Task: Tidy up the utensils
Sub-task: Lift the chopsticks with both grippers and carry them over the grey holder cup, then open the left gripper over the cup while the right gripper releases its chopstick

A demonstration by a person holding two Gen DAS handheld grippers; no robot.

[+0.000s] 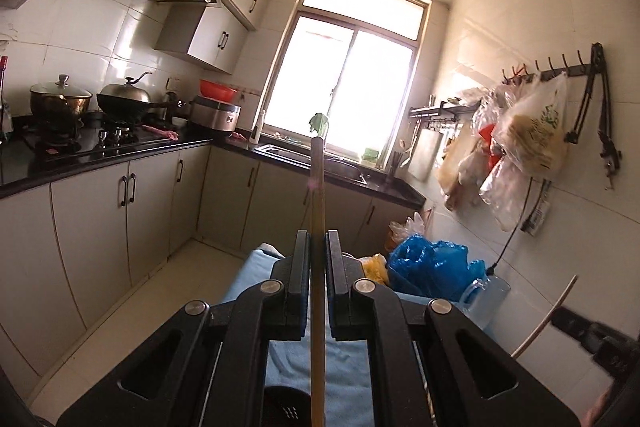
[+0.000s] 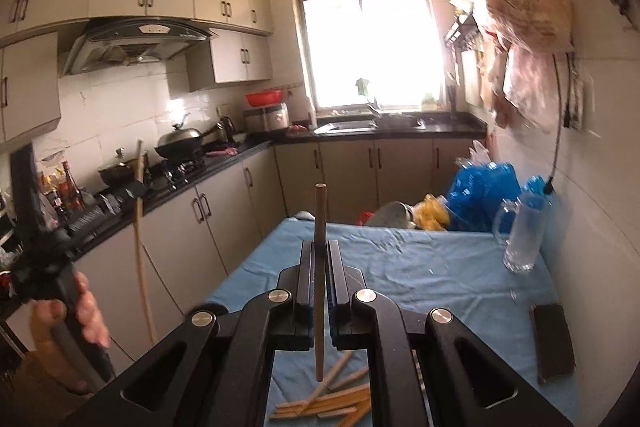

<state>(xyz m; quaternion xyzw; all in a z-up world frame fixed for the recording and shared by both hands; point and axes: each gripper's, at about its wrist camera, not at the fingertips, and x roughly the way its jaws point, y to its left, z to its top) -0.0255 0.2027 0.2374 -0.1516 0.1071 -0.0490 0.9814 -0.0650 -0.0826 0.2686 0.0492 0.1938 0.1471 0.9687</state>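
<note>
Left wrist view: the left gripper (image 1: 318, 247) is clamped on one chopstick (image 1: 317, 211), which runs straight up toward 12 o'clock. Beneath it lies a blue cloth (image 1: 248, 279) over a table. At 3 o'clock the right gripper (image 1: 592, 341) enters blurred, carrying a pale stick (image 1: 544, 319). Past the cloth, at 2 o'clock, sits a blue bag (image 1: 432, 263). Farther off, a black counter (image 1: 120, 151) holds a lidded pot (image 1: 60, 99) and a wok (image 1: 128, 99) at 10 o'clock, and a bright window (image 1: 344, 79) stands at 12 o'clock.

Right wrist view: the right gripper (image 2: 320, 255) is closed on another chopstick (image 2: 320, 267), held nearly upright, its top at 12 o'clock. Just below it, at 6 o'clock, a loose pile of chopsticks (image 2: 332, 399) lies on the blue cloth (image 2: 420, 267). At 4 o'clock a dark flat box (image 2: 554, 339) rests on the cloth. At 8 o'clock a hand (image 2: 86, 311) grips the left gripper's handle, its chopstick (image 2: 140, 227) rising beside it. A glass mug (image 2: 520, 239) stands at 2 o'clock, the blue bag (image 2: 484, 191) just behind.
</note>
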